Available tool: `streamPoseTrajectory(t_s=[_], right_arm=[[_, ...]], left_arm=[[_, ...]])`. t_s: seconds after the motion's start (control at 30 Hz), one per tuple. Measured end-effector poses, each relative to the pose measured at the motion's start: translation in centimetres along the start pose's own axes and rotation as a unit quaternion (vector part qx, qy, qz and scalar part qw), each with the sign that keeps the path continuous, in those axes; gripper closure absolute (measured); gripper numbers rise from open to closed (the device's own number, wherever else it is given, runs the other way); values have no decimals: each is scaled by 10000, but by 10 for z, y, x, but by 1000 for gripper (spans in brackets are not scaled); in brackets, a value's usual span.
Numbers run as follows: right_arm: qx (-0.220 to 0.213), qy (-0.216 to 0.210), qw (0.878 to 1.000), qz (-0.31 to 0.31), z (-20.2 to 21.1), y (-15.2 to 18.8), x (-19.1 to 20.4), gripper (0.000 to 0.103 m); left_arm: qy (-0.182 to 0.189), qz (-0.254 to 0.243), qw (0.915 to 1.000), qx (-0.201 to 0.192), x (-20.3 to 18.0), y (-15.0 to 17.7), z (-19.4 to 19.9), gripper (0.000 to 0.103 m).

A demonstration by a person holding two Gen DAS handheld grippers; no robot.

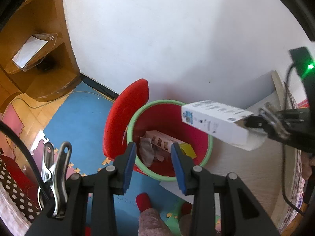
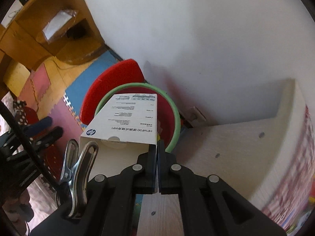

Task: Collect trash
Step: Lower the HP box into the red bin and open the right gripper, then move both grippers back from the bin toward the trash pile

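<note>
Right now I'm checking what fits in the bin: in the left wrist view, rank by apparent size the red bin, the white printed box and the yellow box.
1. Red bin with green rim
2. White printed box, held nearer the camera, so its size is inflated
3. Yellow box, partly hidden inside the bin

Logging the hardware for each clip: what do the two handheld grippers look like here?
Both are black linkage frames with silver rivets. The left gripper has blue pads on its fingers. Each carries a shiny metal spring clip on its left side, beside a black cable. The right gripper looks the same; seen from the left wrist view, its body shows a green light.
</note>
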State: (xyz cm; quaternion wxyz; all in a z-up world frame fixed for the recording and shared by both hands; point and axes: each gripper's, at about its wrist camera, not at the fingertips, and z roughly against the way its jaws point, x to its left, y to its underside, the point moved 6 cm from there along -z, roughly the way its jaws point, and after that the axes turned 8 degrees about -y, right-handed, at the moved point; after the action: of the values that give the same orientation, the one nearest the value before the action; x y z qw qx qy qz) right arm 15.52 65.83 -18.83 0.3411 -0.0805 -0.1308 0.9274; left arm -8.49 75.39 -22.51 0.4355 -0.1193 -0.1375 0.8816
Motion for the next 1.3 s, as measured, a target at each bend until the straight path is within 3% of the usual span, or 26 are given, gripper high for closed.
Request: streamPoseTrajectory(t_s=[0.33,0.57,0.63,0.8,1.1,1.3], right_arm=[[466,96,9989,20,-38,-13,6,101],[490,73,9987,-68,-50,-14,6,99],[451,-2,9988,-166,-48,-14,1,96],[280,-212,9990,-289,-40,-18,2,73],[-33,-519,9981,-344,-8,-16,8,71],[-512,-889,9940,-375,29,-2,16,71]], left_arm=[[12,-4,10000,-32,4,2,9,65],[13,-32,10000,-34,3,5,13,65],[18,-46,10000,-37,2,5,15,65],[38,-96,9999,-84,-3,1,17,65],[108,-260,9995,-116,-15,-5,24,65],[129,-525,9984,-143,-30,-15,35,65]])
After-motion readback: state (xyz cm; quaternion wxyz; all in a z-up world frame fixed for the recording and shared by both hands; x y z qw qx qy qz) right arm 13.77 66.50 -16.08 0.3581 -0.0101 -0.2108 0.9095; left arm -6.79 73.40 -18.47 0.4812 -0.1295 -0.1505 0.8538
